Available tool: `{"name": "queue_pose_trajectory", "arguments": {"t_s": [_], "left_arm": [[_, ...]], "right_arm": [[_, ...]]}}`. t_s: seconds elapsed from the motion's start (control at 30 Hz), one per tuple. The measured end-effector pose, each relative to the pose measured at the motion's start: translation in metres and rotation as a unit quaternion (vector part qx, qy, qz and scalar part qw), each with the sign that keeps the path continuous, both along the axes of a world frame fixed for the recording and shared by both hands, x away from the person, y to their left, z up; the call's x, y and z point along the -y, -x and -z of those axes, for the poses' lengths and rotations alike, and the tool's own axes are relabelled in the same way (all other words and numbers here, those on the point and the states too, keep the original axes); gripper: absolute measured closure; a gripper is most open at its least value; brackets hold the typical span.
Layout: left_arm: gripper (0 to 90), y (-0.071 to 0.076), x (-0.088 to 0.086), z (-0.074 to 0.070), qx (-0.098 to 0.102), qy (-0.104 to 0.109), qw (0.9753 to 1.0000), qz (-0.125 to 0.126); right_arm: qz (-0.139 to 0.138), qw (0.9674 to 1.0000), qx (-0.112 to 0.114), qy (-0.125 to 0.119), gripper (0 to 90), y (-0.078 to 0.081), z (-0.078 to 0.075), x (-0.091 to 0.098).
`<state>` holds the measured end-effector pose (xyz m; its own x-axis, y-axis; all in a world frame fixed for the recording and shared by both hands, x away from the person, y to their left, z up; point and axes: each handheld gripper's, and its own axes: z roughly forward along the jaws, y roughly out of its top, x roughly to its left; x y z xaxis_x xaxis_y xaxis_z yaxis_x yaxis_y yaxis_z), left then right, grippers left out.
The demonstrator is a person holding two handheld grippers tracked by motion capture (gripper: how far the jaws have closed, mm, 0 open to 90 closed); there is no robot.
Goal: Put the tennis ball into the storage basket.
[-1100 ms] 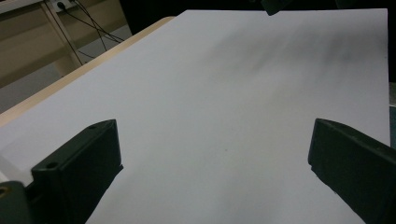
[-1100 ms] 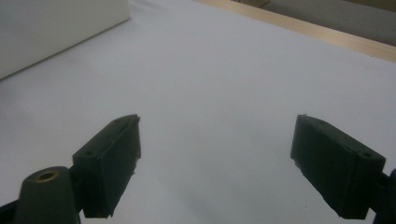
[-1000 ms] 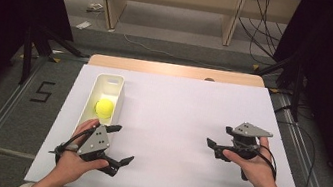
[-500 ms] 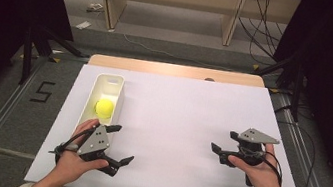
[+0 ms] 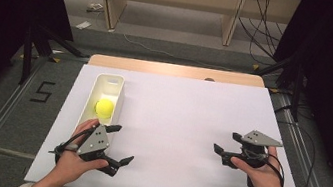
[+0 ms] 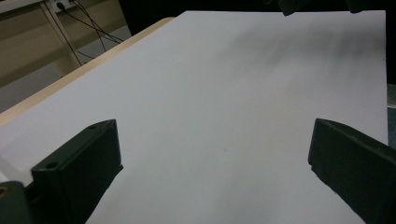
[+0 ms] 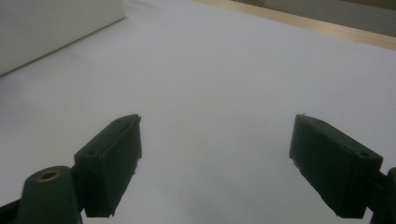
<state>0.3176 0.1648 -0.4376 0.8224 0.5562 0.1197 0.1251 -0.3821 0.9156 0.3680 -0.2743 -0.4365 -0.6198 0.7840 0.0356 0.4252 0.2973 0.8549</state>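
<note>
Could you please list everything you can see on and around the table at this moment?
Ball: one, yellow, inside the white bin.
Bin: one, white, left part of the white sheet.
Sheet: one, white, covering the table.
Table: one, wooden edge showing at the far side.
Shelving: beige, on the floor behind the table.
Left gripper: one, black, open, near the bin.
Right gripper: one, black, open, over the sheet's right part.
</note>
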Motion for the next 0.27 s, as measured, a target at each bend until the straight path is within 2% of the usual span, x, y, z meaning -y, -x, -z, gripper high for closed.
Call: {"name": "queue_pose_trajectory", "arguments": {"t_s": [0.27], "left_arm": [[2.0,0.0000,0.0001,-0.0003,0.000,0.000,1.0000,0.000]], "right_arm": [[0.001,1.0000,-0.002,-0.004,17.5,-0.0010,0.0012,-0.0006]]}}
